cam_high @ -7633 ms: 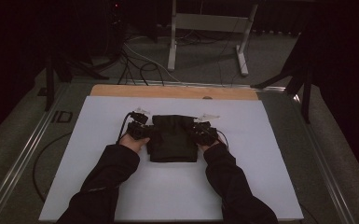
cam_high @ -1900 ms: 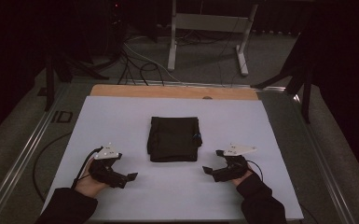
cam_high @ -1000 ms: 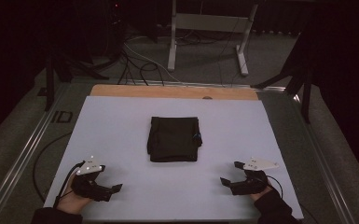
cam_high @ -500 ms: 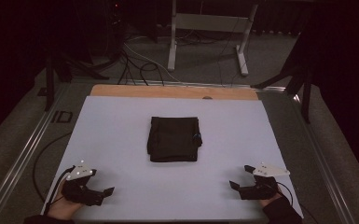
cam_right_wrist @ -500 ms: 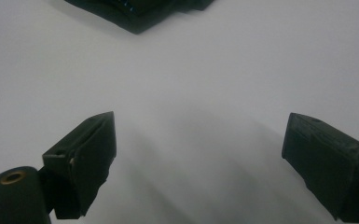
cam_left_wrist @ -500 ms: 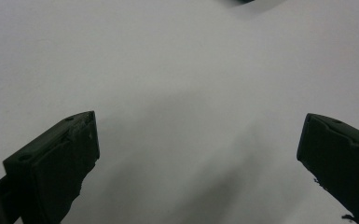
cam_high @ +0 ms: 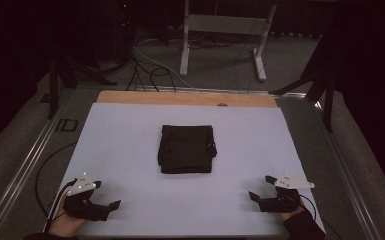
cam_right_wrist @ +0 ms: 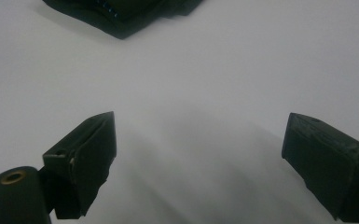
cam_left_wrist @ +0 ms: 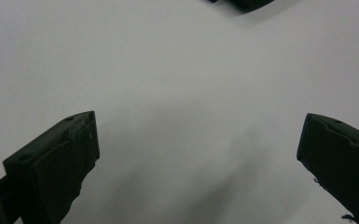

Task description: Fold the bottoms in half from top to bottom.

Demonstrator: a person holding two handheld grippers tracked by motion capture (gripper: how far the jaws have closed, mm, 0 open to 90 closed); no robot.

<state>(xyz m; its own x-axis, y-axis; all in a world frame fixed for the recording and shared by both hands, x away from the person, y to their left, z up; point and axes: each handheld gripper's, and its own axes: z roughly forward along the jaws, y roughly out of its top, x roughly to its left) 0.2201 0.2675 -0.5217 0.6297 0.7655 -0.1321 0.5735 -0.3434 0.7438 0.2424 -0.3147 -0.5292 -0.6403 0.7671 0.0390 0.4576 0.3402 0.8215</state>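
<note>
folded black cloth point(cam_high: 186, 149) lies mid-table, perhaps trousers; left tongs point(cam_high: 111, 207) and right tongs point(cam_high: 258, 192) gape wide, empty.

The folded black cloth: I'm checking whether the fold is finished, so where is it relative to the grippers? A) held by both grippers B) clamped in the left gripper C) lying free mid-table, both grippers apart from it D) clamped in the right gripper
C: the folded black cloth lies alone mid-table, while the left gripper and right gripper sit open near the table's near corners.

- Left hand-held gripper point(cam_high: 111, 204): withdrawn from the folded black cloth point(cam_high: 186, 148) to the table's near left corner, jaws wide apart.
- Right hand-held gripper point(cam_high: 260, 187): likewise withdrawn to the near right corner, jaws apart.
</note>
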